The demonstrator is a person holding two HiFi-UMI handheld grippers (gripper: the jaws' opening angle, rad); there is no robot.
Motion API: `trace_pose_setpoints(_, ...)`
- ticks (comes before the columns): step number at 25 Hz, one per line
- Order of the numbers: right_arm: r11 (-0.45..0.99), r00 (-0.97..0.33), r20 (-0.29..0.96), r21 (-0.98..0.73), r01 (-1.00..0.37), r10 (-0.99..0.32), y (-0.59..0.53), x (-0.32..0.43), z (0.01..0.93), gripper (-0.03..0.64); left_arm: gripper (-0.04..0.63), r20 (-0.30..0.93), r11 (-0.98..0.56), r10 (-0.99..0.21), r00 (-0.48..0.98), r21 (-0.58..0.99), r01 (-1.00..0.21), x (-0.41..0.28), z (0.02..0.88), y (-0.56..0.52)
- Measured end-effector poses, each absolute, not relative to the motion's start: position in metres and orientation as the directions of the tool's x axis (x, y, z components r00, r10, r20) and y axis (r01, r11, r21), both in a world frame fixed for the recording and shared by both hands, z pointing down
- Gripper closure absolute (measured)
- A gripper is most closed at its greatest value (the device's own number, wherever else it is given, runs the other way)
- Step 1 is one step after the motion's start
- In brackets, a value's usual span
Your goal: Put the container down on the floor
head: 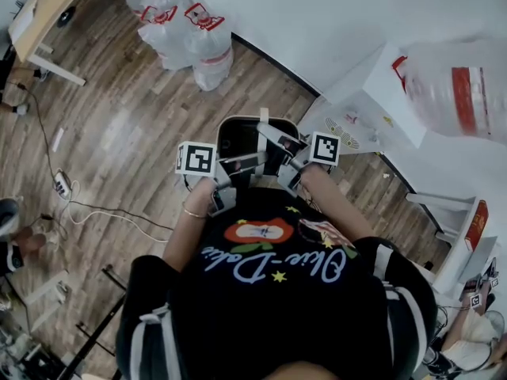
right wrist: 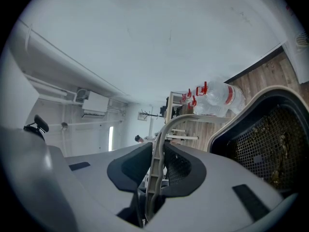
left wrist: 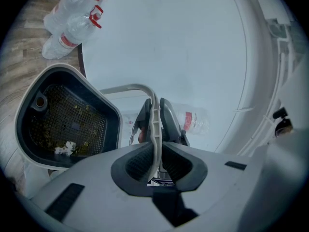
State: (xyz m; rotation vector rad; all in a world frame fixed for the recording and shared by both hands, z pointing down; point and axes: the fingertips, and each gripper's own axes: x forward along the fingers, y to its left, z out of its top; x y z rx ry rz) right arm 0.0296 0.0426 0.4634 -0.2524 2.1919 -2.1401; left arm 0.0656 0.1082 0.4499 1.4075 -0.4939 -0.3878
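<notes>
- The wooden floor (head: 119, 133) lies below both tongs, and the container hangs clear above it.
- The container (left wrist: 63, 67), a white-rimmed bin with a dark mesh liner, hangs between and just ahead of the two tongs. In the left gripper view it sits to the left of the tongs, in the right gripper view to the right.
- A cluster of clear water bottles (head: 194, 34) with red handles stands on the floor well beyond the tongs, against the white wall.
- The left tongs (left wrist: 154, 115) are pinched on the container's thin white handle (left wrist: 123, 87).
- The right tongs (right wrist: 158, 151) clamp the same handle from the other side.
- A white paper scrap (left wrist: 63, 149) lies on the mesh among small debris.
</notes>
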Motion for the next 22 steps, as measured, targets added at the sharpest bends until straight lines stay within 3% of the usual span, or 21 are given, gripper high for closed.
trace_pose_setpoints(22, 0.033, -0.981, 0.026, -0.999, -0.033, -0.194, 0.0396, 0.0294, 0.4568, 0.551, 0.546, 0.117, 0.087, -0.527, 0.842, 0.993, -0.083, 0.0623, 0.4471, 0.1062)
